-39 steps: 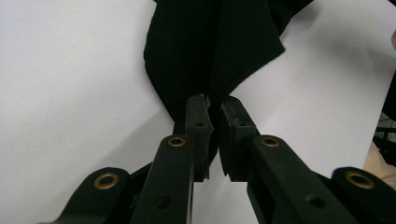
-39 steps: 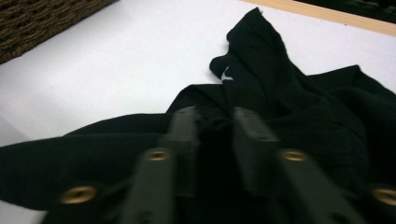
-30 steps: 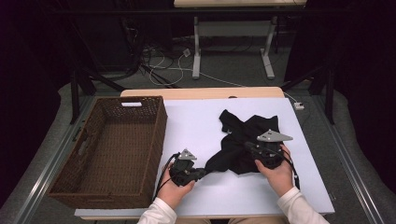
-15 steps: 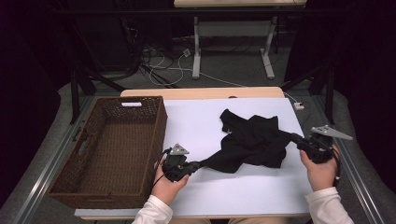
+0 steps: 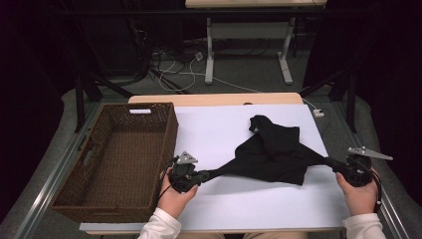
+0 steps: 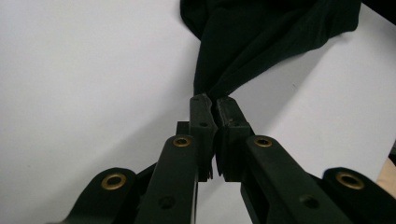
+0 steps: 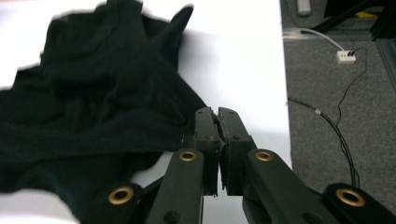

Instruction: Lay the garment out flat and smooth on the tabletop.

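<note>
A brown woven wicker basket [image 5: 74,169] sat along the left edge of the white table [image 5: 214,129]. Just right of it, near the front edge, my left gripper [image 5: 204,175] had its jaws pressed together, pinching one drawn-out corner of the black cloth garment [image 5: 271,154]. The garment stretched rightward across the middle of the table, its bunched bulk lying between my two hands. At the right edge, my right gripper [image 5: 334,164] pinched the opposite corner, jaws pressed tight on the fabric.
</note>
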Tool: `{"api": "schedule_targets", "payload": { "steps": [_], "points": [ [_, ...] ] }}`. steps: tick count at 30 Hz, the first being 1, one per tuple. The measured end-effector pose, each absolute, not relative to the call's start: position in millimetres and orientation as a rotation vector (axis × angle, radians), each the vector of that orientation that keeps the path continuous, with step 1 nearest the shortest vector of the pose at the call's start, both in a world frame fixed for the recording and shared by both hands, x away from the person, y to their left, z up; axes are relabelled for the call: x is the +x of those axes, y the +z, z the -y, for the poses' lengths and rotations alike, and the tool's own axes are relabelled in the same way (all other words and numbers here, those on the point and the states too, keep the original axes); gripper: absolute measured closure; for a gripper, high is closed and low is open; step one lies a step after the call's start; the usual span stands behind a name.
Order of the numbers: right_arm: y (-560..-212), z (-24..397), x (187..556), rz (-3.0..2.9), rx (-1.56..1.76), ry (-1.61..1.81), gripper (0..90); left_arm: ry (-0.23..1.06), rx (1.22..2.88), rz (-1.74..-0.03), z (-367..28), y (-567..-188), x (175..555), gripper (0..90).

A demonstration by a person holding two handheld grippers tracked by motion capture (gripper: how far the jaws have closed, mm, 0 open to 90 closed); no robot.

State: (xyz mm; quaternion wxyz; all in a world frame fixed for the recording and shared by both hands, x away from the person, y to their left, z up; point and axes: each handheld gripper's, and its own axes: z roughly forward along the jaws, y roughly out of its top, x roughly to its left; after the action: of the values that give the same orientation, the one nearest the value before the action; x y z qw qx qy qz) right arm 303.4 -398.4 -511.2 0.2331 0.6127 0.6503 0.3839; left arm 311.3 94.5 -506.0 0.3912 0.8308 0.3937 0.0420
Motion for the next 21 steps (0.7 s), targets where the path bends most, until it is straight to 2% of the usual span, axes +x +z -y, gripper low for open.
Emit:
{"api": "schedule_targets", "payload": {
  "steps": [3, 12, 16, 21],
  "points": [
    [-514, 398, 298, -1.825, 1.690, 1.005, 87.7, 0.067, 2.121, -0.989, -92, -512, 311, 84.9],
    [-521, 388, 301, -1.865, 1.687, 0.996, 84.7, 0.076, 2.078, -0.928, -92, -499, 307, 64.0],
    [-519, 385, 300, -1.856, 1.653, 1.025, 80.1, 0.108, 2.069, -0.925, -94, -497, 307, 59.3],
    [-510, 379, 295, -1.779, 1.606, 1.098, 68.3, 0.154, 2.085, -0.943, -92, -509, 313, 54.1]
  ]
}}
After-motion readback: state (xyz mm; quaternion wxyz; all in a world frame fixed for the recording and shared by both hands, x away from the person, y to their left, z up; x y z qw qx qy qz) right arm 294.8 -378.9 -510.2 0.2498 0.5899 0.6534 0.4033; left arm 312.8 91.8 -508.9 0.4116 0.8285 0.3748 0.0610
